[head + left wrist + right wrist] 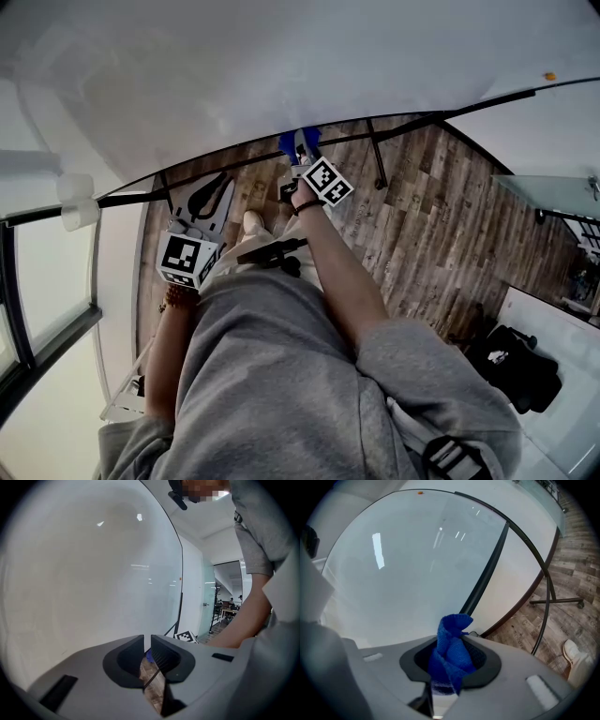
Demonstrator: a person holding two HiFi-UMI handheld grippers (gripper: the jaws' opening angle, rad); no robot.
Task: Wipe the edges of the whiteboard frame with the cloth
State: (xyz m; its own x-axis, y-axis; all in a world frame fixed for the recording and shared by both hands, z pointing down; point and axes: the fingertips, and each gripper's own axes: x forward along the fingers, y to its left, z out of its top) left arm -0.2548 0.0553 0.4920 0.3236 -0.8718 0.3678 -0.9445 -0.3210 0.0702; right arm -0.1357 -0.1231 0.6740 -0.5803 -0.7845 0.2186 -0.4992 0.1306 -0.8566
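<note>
Cloth [451, 654]: blue, bunched, clamped between the right gripper's [452, 660] fingers, top fold sticking out past the tips. In the head view the cloth [287, 142] sits right at the lower black edge of the whiteboard frame [234, 155], at 11 o'clock from the right gripper's marker cube [326, 180]. Can't tell whether it's actually touching the frame.

In the right gripper view, a black frame bar [486, 571] runs up toward 1 o'clock from just behind the cloth. The whiteboard [408, 564] surface fills the upper left.

Left gripper [150, 654]: fingers clenched to a thin slit, nothing between them. It's pointed along the board face. In the head view it hangs low at 8 o'clock from the right gripper, well apart from the cloth, marker cube [187, 259] facing up.

The person wears a grey top, right arm stretched toward the frame. Wood-plank floor [441, 216] below the board. One light shoe [574, 651] at 4 o'clock in the right gripper view, near the stand's black base bar [558, 601].
</note>
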